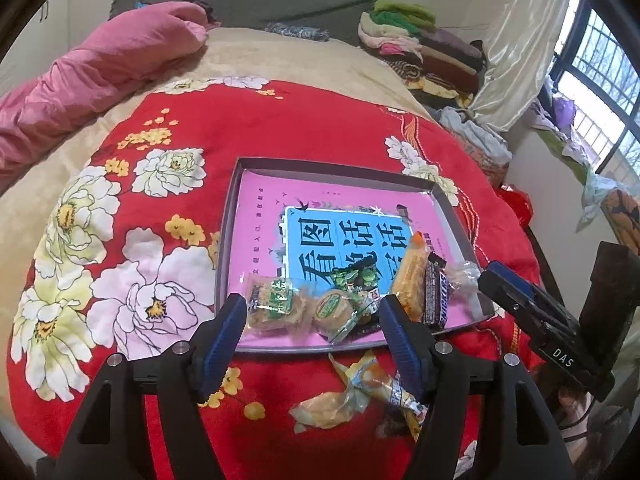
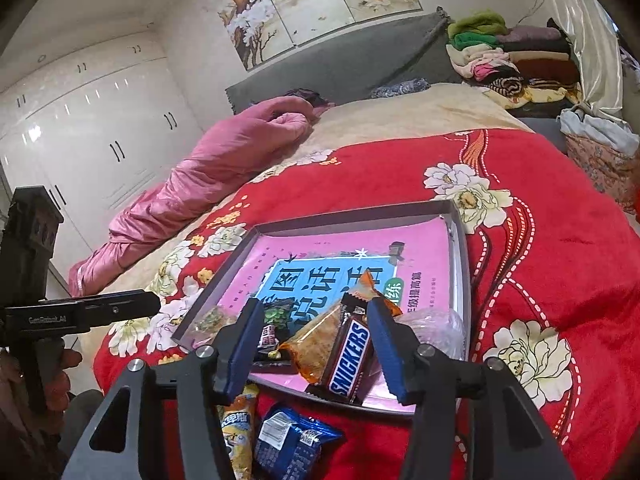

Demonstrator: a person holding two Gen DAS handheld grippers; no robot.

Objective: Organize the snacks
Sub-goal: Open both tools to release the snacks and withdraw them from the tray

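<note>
A shallow grey tray [image 1: 336, 168] lined with a pink book lies on the red floral blanket. Along its near edge lie two round cakes [image 1: 272, 304] in clear wrappers, a green packet [image 1: 356, 276], an orange packet [image 1: 410, 276] and a Snickers bar [image 1: 436, 296]. My left gripper [image 1: 314, 308] hangs open above the cakes, its pads clear of them. My right gripper [image 2: 314, 314] is open over the tray [image 2: 352, 212]. The Snickers bar [image 2: 352, 356] and the orange packet [image 2: 316, 344] lie between its fingers, untouched by the pads.
Loose yellow wrappers [image 1: 360, 388] and a blue packet [image 2: 292, 440] lie on the blanket just in front of the tray. A rolled pink quilt [image 1: 100, 76] runs along the left. Folded clothes [image 1: 420, 48] are piled at the bed's far right corner. White wardrobes [image 2: 80, 128] stand at the left.
</note>
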